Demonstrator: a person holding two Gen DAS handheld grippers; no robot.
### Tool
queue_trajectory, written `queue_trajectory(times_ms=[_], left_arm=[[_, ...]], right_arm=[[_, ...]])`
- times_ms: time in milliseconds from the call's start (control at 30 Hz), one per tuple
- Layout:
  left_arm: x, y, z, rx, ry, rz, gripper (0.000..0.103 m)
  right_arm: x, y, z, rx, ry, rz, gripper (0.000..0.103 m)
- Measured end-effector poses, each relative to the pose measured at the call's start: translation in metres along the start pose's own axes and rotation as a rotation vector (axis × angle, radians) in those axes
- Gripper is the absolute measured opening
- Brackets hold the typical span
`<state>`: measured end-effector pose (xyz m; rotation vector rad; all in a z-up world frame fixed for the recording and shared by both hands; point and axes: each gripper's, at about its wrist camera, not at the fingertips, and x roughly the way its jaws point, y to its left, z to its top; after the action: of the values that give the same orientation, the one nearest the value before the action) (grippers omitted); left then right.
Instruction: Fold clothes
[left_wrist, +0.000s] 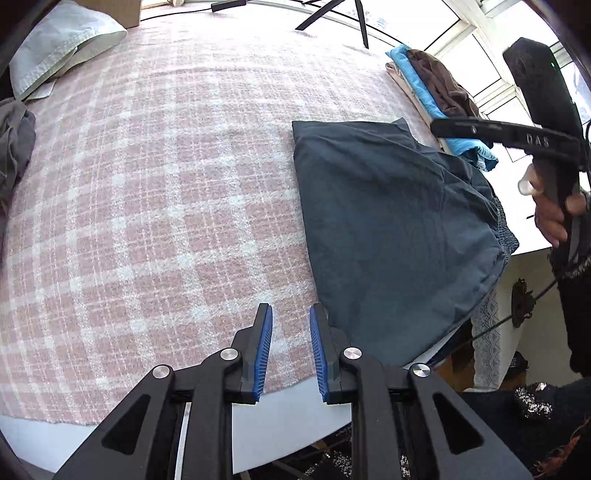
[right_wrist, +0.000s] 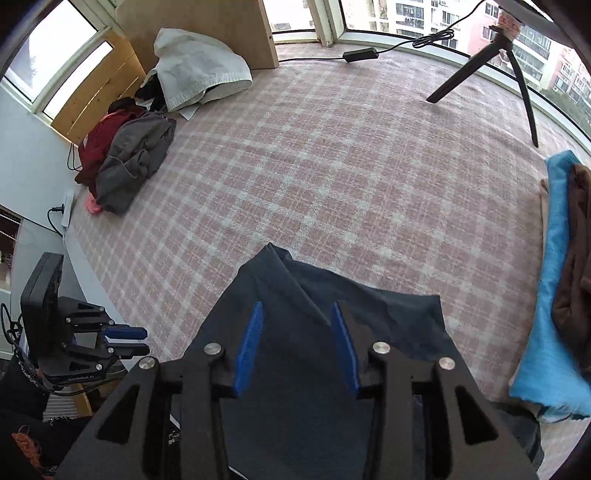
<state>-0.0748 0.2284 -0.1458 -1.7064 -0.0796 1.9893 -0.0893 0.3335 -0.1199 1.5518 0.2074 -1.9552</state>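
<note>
We have the dark blue shorts (left_wrist: 391, 221) seemingly half-folded; left gripper (left_wrist: 291, 314) and right gripper (right_wrist: 297, 314) gape, empty (another fold needs an edge).

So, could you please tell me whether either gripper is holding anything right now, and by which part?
Nothing is held: the left gripper stands open over the blanket, and the right gripper is open above the dark blue garment.

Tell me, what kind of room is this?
Probably a bedroom in a flat: a wide bed under a pink checked blanket, a white pillow by the wooden headboard, and apartment blocks outside the bay windows.
</note>
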Motion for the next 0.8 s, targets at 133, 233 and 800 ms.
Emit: queue_trajectory(times_ms=[133,233,800], left_arm=[[0.019,-0.023,0.044,0.098,-0.003,-0.006,0.023],[0.033,-0.042,0.077,0.192,-0.009,-0.036,0.023],[0.006,-0.006,0.057,0.159,0.039,0.057,0.042]], right_arm=[[0.014,-0.096,-0.052,0.199,-0.014,0.043,0.038],[0.050,-0.079,-0.086,0.266,-0.006,0.019,0.038],[-0.022,-0.096,-0.179,0.523,-0.237,-0.191,0.038]])
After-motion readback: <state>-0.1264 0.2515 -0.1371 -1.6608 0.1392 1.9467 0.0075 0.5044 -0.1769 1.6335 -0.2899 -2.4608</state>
